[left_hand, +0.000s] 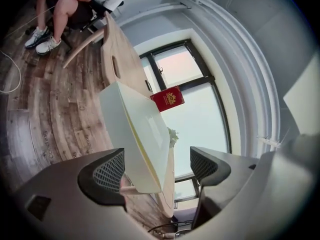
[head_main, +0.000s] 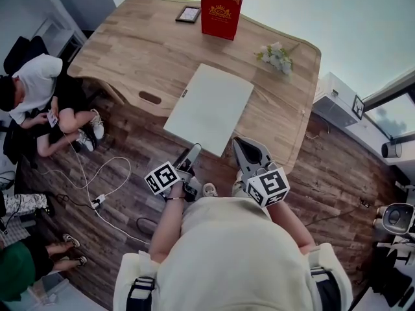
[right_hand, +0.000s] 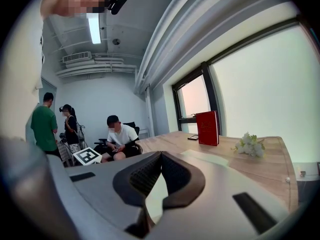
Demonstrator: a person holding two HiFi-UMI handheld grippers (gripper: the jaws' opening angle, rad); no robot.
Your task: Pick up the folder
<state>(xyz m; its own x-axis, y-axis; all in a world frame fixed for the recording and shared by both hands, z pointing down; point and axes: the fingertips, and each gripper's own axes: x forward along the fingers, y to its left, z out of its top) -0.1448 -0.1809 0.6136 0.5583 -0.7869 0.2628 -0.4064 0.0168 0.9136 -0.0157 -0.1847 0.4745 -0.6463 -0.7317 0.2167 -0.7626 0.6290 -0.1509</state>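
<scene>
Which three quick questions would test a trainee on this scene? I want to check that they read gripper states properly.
1. True or false: the folder lies wholly on the table.
2. What sits between the jaws of the left tongs? A) nothing B) the folder C) a cup
3. Fill in: the right tongs are ___.

Key: 1 false, it overhangs the near edge; 2 B, though the jaws stand apart and are not gripping it; 3 shut.
</scene>
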